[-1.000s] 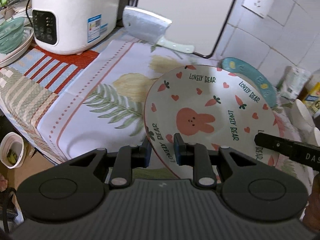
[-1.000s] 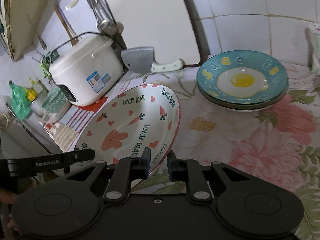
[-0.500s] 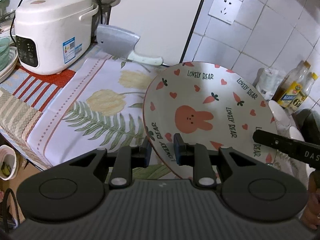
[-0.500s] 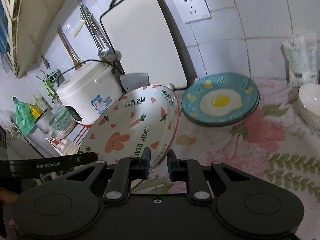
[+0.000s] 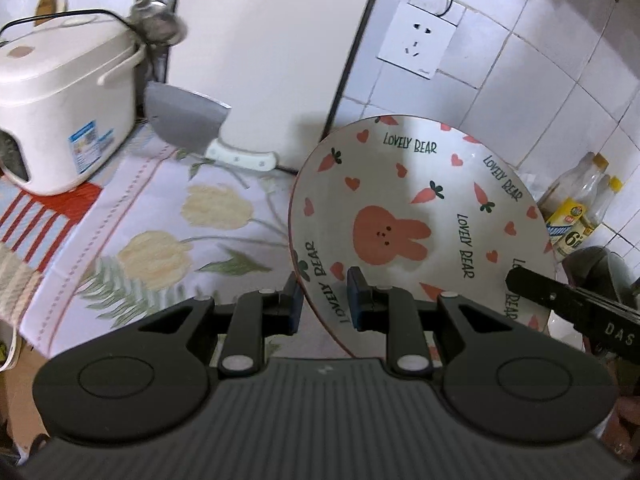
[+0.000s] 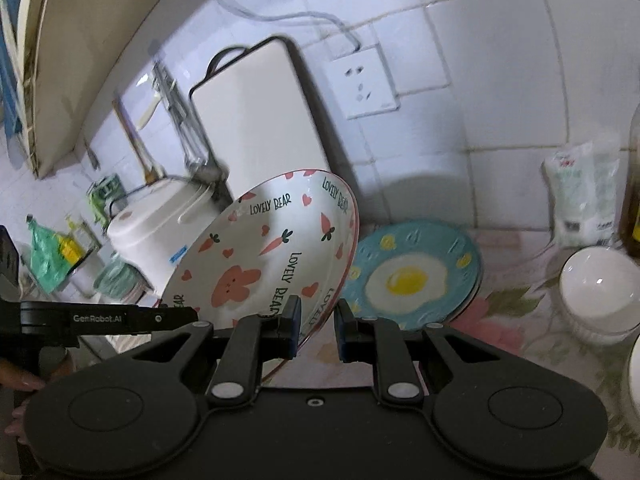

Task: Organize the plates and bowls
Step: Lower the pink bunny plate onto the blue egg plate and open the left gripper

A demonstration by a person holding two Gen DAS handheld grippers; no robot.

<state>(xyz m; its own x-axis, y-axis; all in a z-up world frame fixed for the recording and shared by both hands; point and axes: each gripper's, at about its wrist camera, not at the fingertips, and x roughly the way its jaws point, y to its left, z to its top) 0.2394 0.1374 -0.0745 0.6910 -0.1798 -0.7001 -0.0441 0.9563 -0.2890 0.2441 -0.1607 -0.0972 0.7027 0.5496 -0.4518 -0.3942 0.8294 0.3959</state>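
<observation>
A white rabbit plate (image 5: 420, 208) with carrots, hearts and "LOVELY BEAR" lettering is held tilted above the counter. My left gripper (image 5: 322, 300) is shut on its left rim. My right gripper (image 6: 318, 326) is shut on its right rim, and the plate shows in that view too (image 6: 264, 264). A teal fried-egg plate (image 6: 416, 276) lies on the counter beyond it, near the wall. White bowls (image 6: 596, 292) stand at the right.
A white rice cooker (image 5: 60, 120) stands at the left, with a cleaver (image 5: 188, 120) and a white cutting board (image 5: 264, 56) against the tiled wall. Oil bottles (image 5: 576, 208) and a white bag (image 6: 584, 196) are at the right. A floral cloth (image 5: 152, 224) covers the counter.
Both grippers have lifted the rabbit plate higher off the counter and tilted it more upright. The views now look more at the wall and socket.
</observation>
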